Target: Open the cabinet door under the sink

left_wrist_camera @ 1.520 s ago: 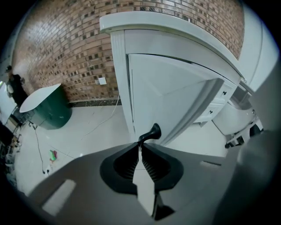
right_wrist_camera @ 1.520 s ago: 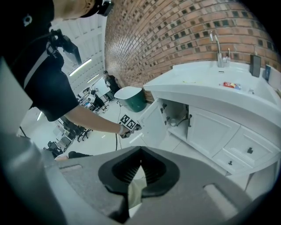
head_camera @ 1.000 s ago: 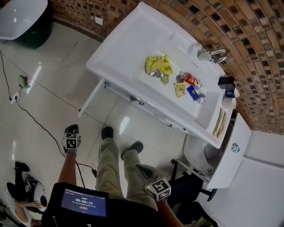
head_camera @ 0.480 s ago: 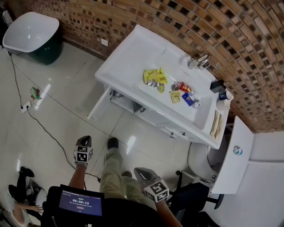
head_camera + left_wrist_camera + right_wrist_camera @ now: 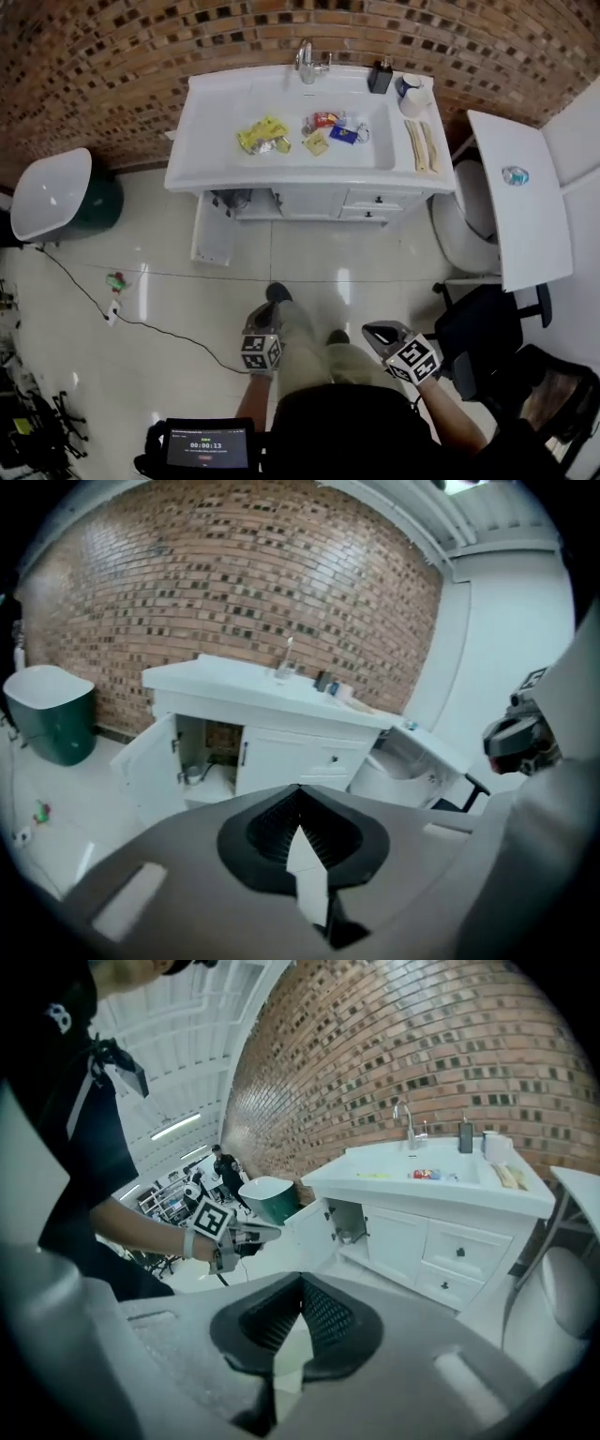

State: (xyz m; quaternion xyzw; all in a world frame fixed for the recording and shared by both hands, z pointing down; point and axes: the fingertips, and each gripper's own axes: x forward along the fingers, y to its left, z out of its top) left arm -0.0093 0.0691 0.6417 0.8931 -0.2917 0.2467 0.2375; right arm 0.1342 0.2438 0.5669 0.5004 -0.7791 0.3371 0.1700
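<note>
The white sink vanity (image 5: 309,173) stands against the brick wall, with snack packets (image 5: 262,137) in its basin. Its left cabinet door (image 5: 211,230) stands swung open, showing pipes inside (image 5: 199,761); the neighbouring door (image 5: 272,761) is closed. My left gripper (image 5: 261,323) and right gripper (image 5: 380,334) hover low over the floor, well back from the vanity, touching nothing. The jaws of both meet at their tips, shut and empty, in the left gripper view (image 5: 300,794) and the right gripper view (image 5: 302,1283). The open door (image 5: 309,1232) and the left gripper (image 5: 234,1237) also show in the right gripper view.
A toilet (image 5: 464,220) and a white panel (image 5: 520,206) stand right of the vanity, with a black chair (image 5: 478,328) nearer me. A white-and-green tub (image 5: 52,192) sits at the left. A cable (image 5: 94,291) runs across the tiled floor. Two drawers (image 5: 380,200) are closed.
The head view has swung round, so the vanity now lies straight ahead and farther off. Both grippers stay low and shut. The cabinet door is open in all frames.
</note>
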